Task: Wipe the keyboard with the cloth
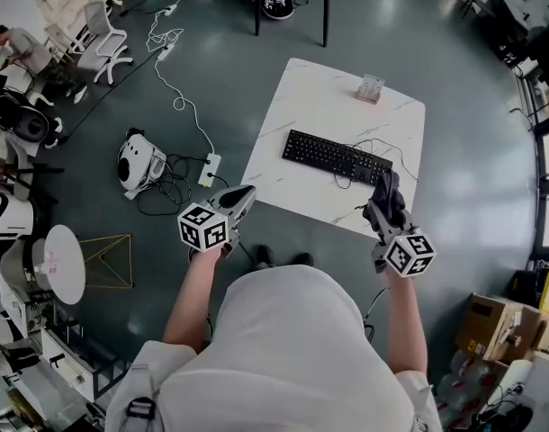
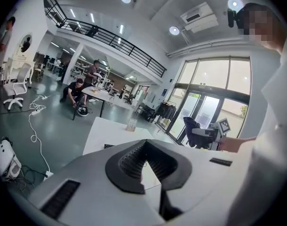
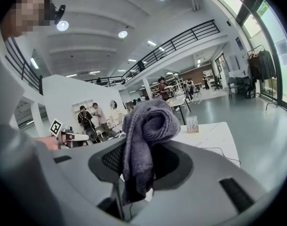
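Note:
A black keyboard (image 1: 336, 157) lies across the middle of the white marble table (image 1: 301, 97), its cable looping to the right. My right gripper (image 1: 385, 194) hangs over the table's near right edge, shut on a grey-purple knitted cloth (image 3: 149, 122) that bunches up above the jaws and drapes down between them. The cloth (image 1: 387, 187) shows dark in the head view. My left gripper (image 1: 244, 196) hovers at the table's near left edge, jaws together with nothing between them. In the left gripper view only a corner of the keyboard (image 2: 108, 146) shows past the gripper (image 2: 145, 145).
A small card stand (image 1: 370, 88) sits at the table's far right corner. On the floor to the left lie a white device (image 1: 138, 161), a power strip (image 1: 209, 169) and cables. A round white stool (image 1: 63, 264) stands left, cardboard boxes (image 1: 490, 322) right.

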`<action>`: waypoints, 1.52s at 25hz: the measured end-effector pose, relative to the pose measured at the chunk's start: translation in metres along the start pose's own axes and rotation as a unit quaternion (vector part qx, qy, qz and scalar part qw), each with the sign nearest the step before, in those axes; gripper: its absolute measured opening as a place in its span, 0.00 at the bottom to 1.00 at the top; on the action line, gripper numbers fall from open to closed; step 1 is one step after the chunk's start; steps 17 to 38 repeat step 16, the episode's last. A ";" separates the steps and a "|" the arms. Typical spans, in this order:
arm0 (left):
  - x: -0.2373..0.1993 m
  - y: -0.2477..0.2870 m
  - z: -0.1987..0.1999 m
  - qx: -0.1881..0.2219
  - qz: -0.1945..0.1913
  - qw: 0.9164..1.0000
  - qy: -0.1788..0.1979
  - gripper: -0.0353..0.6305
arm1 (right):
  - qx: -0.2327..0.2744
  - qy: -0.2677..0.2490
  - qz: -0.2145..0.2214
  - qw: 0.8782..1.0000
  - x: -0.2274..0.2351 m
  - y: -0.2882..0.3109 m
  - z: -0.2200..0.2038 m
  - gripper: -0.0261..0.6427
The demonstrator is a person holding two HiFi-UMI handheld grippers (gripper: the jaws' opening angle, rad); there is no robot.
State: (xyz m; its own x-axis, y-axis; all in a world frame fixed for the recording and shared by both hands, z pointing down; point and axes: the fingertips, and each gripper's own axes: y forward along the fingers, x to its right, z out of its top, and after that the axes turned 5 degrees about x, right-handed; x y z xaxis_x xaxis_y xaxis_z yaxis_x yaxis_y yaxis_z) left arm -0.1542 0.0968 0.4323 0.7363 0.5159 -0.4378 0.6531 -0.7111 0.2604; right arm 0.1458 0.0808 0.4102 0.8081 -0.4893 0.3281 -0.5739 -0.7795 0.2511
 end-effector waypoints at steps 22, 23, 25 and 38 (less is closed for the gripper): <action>-0.014 -0.001 0.001 -0.011 -0.005 1.000 -0.003 0.07 | 0.009 -0.003 -0.010 1.000 -0.009 0.007 0.010 0.26; -0.014 -0.001 0.001 -0.011 -0.005 1.000 -0.003 0.07 | 0.009 -0.003 -0.010 1.000 -0.009 0.007 0.010 0.26; -0.014 -0.001 0.001 -0.011 -0.005 1.000 -0.003 0.07 | 0.009 -0.003 -0.010 1.000 -0.009 0.007 0.010 0.26; -0.014 -0.001 0.001 -0.011 -0.005 1.000 -0.003 0.07 | 0.009 -0.003 -0.010 1.000 -0.009 0.007 0.010 0.26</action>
